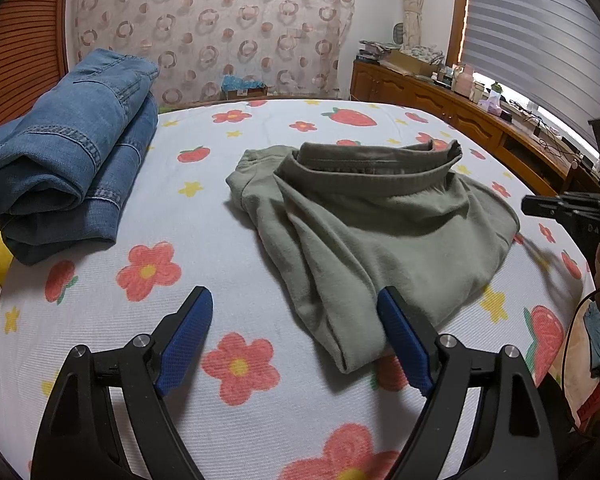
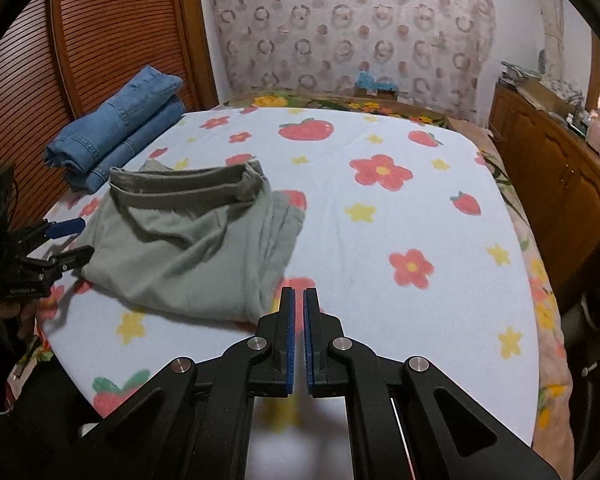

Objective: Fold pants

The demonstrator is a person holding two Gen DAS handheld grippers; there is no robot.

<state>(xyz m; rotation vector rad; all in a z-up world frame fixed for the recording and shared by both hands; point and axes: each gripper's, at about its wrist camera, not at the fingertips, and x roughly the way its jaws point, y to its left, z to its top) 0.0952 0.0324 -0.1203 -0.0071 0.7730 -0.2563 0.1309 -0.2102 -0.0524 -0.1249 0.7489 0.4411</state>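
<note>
Olive-green pants [image 1: 380,224] lie folded in a loose bundle on the flowered bed cover [image 1: 228,208], waistband on top toward the far side. My left gripper [image 1: 296,304] is open and empty, low over the cover, its right finger beside the bundle's near corner. It shows at the left edge of the right wrist view [image 2: 78,238]. My right gripper [image 2: 299,300] is shut and empty, just off the near right corner of the pants [image 2: 188,240]. It appears at the right edge of the left wrist view [image 1: 528,204].
Folded blue jeans [image 1: 64,152] lie at the bed's far left, also in the right wrist view [image 2: 116,128]. A wooden slatted headboard [image 2: 112,32] stands behind them. A wooden cabinet [image 1: 440,104] with clutter runs along the right. A curtain [image 1: 212,28] hangs behind.
</note>
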